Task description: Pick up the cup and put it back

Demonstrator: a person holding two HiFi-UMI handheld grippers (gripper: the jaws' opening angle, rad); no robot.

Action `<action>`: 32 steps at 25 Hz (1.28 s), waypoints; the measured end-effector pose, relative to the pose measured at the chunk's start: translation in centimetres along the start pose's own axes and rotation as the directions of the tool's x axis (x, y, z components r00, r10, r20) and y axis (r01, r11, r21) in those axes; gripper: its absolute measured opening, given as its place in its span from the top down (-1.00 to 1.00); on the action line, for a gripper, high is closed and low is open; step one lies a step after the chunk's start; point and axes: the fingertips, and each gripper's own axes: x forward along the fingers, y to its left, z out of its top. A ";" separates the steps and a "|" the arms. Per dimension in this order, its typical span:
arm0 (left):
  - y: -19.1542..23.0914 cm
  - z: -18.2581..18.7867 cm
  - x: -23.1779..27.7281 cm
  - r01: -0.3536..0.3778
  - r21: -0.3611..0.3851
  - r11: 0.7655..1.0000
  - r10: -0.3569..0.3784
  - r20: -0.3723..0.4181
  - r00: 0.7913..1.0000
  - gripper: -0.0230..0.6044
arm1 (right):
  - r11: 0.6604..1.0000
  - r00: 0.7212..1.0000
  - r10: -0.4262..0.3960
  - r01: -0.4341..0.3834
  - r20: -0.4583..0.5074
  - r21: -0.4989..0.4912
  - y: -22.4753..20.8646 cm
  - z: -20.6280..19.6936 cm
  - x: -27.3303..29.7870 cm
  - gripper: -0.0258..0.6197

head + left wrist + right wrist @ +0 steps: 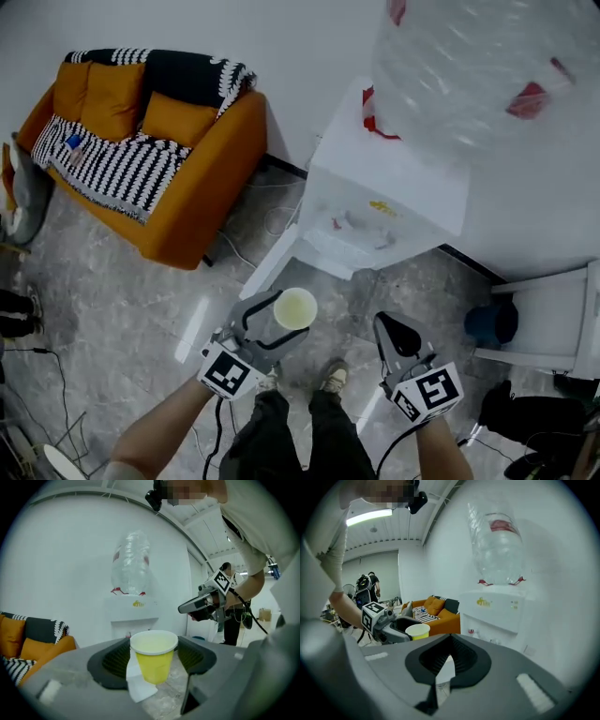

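Observation:
A yellow paper cup with a white rim stands upright between the jaws of my left gripper, which is shut on its sides. In the left gripper view the cup fills the gap between the dark pads, held in the air above the floor. My right gripper hangs to the right of it, shut with nothing in it; its tips meet in the right gripper view. That view also shows the cup off to the left. The white water dispenser stands just ahead.
A big clear bottle tops the dispenser. An orange sofa with a striped throw sits at the left. A white stand and a blue object are at the right. Cables lie on the grey floor.

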 end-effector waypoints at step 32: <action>-7.1 37.0 -7.5 0.022 0.112 0.993 -0.038 0.139 0.990 -0.13 | 0.995 0.957 -0.087 0.095 0.277 -0.018 3.9 29.4 -19.5 0.91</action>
